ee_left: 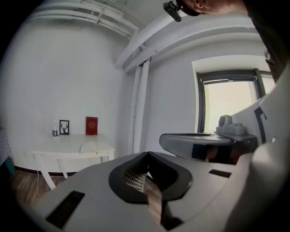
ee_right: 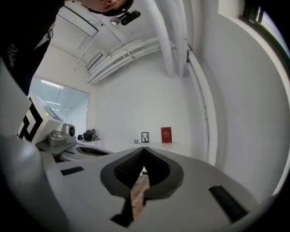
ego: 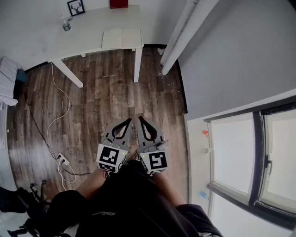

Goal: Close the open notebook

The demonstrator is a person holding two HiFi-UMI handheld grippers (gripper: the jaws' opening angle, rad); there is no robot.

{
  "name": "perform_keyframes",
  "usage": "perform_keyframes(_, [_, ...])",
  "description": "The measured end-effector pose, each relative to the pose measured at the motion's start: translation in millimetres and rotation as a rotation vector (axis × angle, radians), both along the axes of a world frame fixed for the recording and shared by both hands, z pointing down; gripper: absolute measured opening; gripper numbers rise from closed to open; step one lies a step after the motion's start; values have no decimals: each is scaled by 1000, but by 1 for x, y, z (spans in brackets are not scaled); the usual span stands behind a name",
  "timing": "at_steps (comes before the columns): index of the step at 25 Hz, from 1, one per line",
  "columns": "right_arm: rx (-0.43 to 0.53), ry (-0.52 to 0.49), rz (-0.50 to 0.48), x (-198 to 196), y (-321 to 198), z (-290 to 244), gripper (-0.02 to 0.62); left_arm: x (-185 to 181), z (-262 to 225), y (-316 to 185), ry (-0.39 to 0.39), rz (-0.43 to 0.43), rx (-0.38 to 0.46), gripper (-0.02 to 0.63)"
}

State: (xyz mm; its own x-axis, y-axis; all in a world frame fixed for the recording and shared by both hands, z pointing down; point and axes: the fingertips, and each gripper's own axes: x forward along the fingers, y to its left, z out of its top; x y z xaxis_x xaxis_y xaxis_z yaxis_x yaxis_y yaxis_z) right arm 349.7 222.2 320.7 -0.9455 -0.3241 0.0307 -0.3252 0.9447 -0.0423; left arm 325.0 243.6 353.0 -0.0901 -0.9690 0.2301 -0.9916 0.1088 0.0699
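The open notebook (ego: 121, 39) lies flat with pale pages near the front edge of a white table (ego: 92, 28), far across the room; the left gripper view shows the notebook (ee_left: 96, 146) small and distant. Both grippers hang close to my body over the wooden floor, side by side and pointing toward the table. My left gripper (ego: 130, 121) (ee_left: 147, 152) is shut with nothing in it. The right gripper (ego: 140, 119) (ee_right: 143, 148) is also shut and empty. Neither is anywhere near the notebook.
On the table stand a red book (ego: 118, 3), a small framed picture (ego: 76, 7) and a bottle (ego: 66, 24). White pipes (ego: 180, 37) run up beside the table's right leg. A power strip (ego: 63, 160) with cables lies on the floor at left. A window (ego: 252, 157) is at right.
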Motion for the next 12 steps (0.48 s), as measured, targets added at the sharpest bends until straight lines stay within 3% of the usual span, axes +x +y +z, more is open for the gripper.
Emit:
perform_keyframes(7, [30,11,16,26,-10,-16,23,30,-10,-16,12,44,10,3])
perform_keyframes(12, [20,21,12,11,-22,-7,23,17,-12,-24,28,61,3,3])
